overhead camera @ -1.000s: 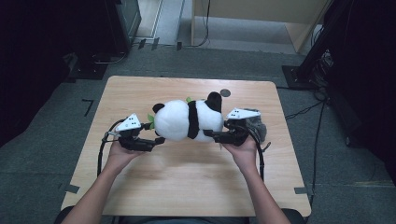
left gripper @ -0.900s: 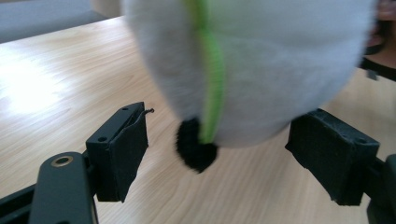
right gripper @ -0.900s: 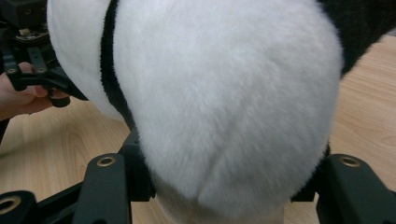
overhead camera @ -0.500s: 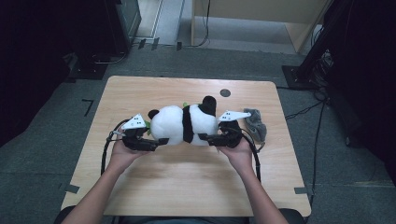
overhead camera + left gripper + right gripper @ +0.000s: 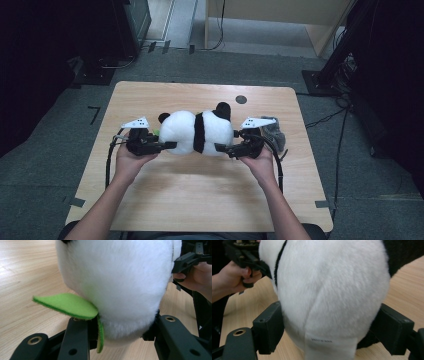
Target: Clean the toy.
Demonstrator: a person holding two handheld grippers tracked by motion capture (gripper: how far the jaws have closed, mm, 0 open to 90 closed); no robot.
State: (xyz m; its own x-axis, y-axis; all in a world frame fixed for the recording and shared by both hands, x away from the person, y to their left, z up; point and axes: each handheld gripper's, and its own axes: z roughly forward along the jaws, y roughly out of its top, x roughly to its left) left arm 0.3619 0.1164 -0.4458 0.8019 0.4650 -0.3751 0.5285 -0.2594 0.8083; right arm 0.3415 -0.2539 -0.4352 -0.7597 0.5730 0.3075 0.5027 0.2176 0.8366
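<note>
The toy panda lies on its side on the table, nearer the far edge than the near one, midway between the left and right edges. The left gripper has just been closing and clamps one end, beside a green felt leaf. The right gripper has just been opening, yet its jaws press the other end.

- Left gripper: black body, white three-cornered plate with dark dots on top, black cable looping near.
- Right gripper: same black build, white plate, black cable.
- Jaws: black, brass-ringed holes.
- Forearms bare.
</note>
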